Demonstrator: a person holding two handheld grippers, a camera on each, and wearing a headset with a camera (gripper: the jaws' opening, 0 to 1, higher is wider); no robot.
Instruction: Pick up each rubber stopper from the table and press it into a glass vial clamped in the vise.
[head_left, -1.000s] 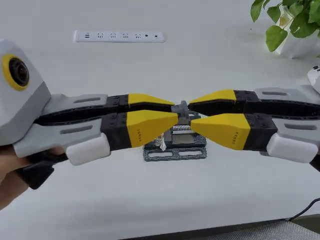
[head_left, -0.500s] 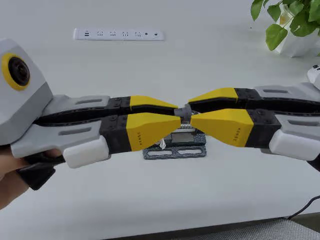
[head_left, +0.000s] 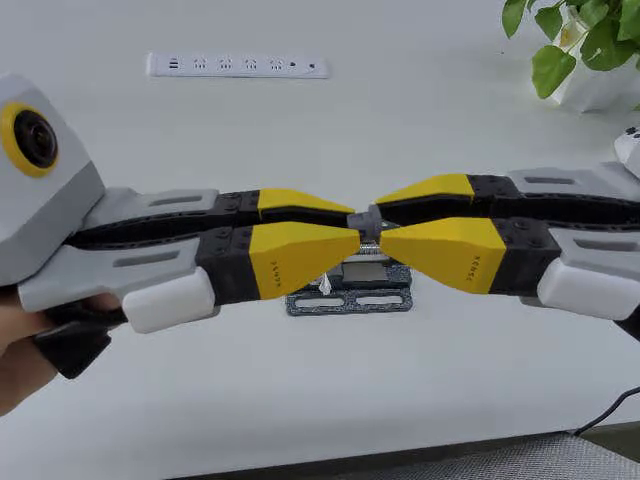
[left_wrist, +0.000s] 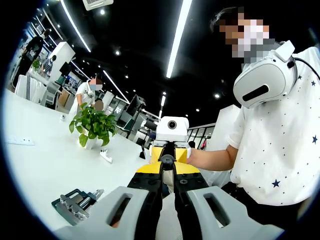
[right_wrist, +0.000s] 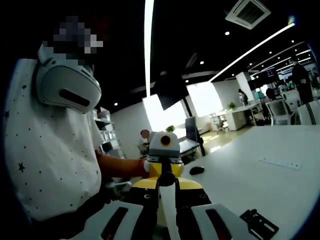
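A small grey rubber stopper (head_left: 366, 219) is held in the air between two yellow-tipped grippers that meet tip to tip. My left gripper (head_left: 355, 224) comes in from the left and my right gripper (head_left: 380, 223) from the right, and both look shut on the stopper. In the left gripper view the stopper (left_wrist: 166, 160) shows as a dark lump at the jaw tips, as does the stopper (right_wrist: 165, 178) in the right gripper view. The dark vise (head_left: 350, 298) stands on the table just below and behind the tips. The grippers hide most of its top.
A white power strip (head_left: 238, 70) lies at the far side of the white table (head_left: 300, 400). A potted plant (head_left: 575, 45) stands at the far right. A cable (head_left: 615, 412) crosses the near right corner, by the table's front edge.
The two grippers have drawn slightly closer together, so the gap at their tips around the stopper has narrowed. The vise has not moved.
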